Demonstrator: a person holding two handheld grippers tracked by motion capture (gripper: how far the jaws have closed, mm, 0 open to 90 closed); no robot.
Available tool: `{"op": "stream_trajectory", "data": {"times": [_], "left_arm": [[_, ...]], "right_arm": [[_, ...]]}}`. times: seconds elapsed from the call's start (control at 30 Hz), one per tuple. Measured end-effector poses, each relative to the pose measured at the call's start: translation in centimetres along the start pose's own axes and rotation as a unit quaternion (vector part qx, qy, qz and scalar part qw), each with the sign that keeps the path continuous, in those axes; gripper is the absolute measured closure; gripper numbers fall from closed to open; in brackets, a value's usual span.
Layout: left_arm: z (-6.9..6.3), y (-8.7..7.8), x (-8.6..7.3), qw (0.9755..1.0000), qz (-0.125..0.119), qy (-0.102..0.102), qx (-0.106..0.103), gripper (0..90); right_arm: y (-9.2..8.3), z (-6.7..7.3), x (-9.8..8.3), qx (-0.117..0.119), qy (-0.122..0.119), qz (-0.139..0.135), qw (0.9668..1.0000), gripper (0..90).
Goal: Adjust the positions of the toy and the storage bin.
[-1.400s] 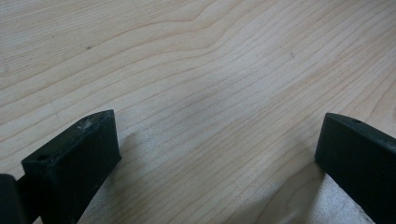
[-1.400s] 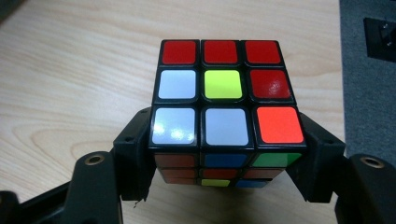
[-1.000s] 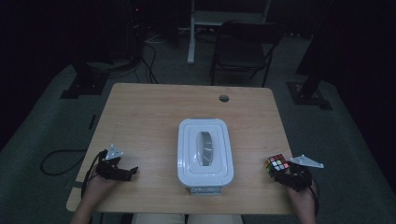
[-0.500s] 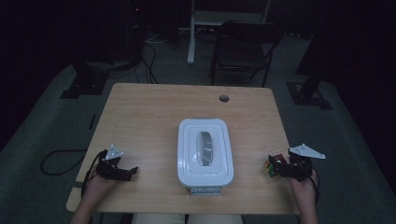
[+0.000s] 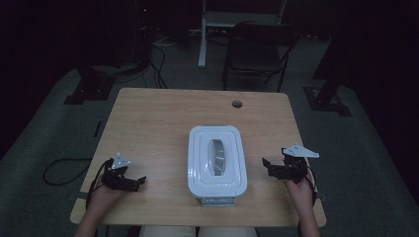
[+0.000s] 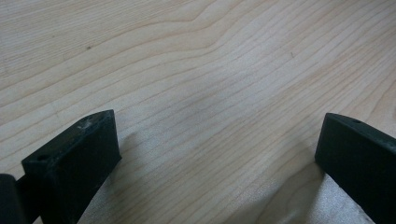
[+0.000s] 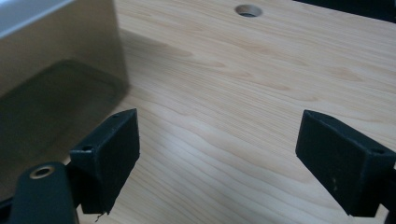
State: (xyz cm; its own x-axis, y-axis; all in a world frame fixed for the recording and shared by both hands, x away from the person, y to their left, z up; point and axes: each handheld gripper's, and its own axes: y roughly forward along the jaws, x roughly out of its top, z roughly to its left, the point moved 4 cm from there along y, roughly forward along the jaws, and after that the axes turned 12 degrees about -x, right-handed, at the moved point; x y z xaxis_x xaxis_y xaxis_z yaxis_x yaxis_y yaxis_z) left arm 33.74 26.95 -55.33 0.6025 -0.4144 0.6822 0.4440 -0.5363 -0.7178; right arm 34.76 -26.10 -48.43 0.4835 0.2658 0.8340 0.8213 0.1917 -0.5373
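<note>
Desk (image 5: 148, 123): pale wood-grain laminate, rectangular, with a round cable hole (image 5: 237, 104) near the far edge.

Box (image 5: 198, 163): white smooth plastic, a rounded rectangle with a stepped lid and an oval grey inset at mid-lid. It is placed at the middle of the desk, closer to the near edge. Its long axis runs from near edge to far edge, and a small grey latch (image 5: 216, 201) is seen at its near end.

Left gripper (image 5: 138, 182): held by the near left corner and pointed toward the box. The black blocky jaws are spread wide, with bare wood between them (image 6: 215, 149).

Right gripper (image 5: 267, 167): held by the right edge, just beside the box. Its jaws have just been opening and are now wide apart (image 7: 217, 140); nothing is held. The box's glossy side wall (image 7: 56, 56) is seen beside it.
</note>
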Motion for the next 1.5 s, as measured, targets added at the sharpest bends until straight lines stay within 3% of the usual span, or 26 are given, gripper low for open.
{"op": "stream_trajectory", "data": {"times": [0.17, 0.37, 0.6, 0.73, 1.03, 1.1, 1.5], "left_arm": [[0.0, 0.0, 0.0, 1.0, 0.0, 0.0, 0.0, 0.5], [0.0, 0.0, 0.0, 1.0, 0.0, 0.0, 0.0, 0.5], [0.0, 0.0, 0.0, 1.0, 0.0, 0.0, 0.0, 0.5], [0.0, 0.0, 0.0, 1.0, 0.0, 0.0, 0.0, 0.5], [-0.1, 0.0, 0.0, 1.0, 0.0, 0.004, -0.004, 0.5], [-0.2, 0.0, 0.0, 0.9999, 0.002, 0.01, -0.009, 0.5], [-0.4, 0.0, 0.0, 0.9995, 0.007, 0.023, -0.023, 0.5]], "right_arm": [[1.2, 1.7, 0.0, 0.023, 0.002, 0.001, 0.9997, 13.7], [2.4, 3.2, -0.5, 0.032, 0.001, 0.008, 0.9994, 13.8], [4.3, 4.7, -2.0, 0.049, -0.003, 0.04, 0.998, 14.8], [5.1, 5.0, -2.7, 0.051, 0.0, 0.05, 0.9975, 14.5], [6.3, 5.5, -3.5, 0.021, -0.036, 0.078, 0.9961, 12.9], [6.4, 5.5, -3.4, 0.031, -0.032, 0.083, 0.9955, 12.7], [6.5, 5.5, -3.4, 0.029, -0.032, 0.085, 0.9955, 12.1]]}}
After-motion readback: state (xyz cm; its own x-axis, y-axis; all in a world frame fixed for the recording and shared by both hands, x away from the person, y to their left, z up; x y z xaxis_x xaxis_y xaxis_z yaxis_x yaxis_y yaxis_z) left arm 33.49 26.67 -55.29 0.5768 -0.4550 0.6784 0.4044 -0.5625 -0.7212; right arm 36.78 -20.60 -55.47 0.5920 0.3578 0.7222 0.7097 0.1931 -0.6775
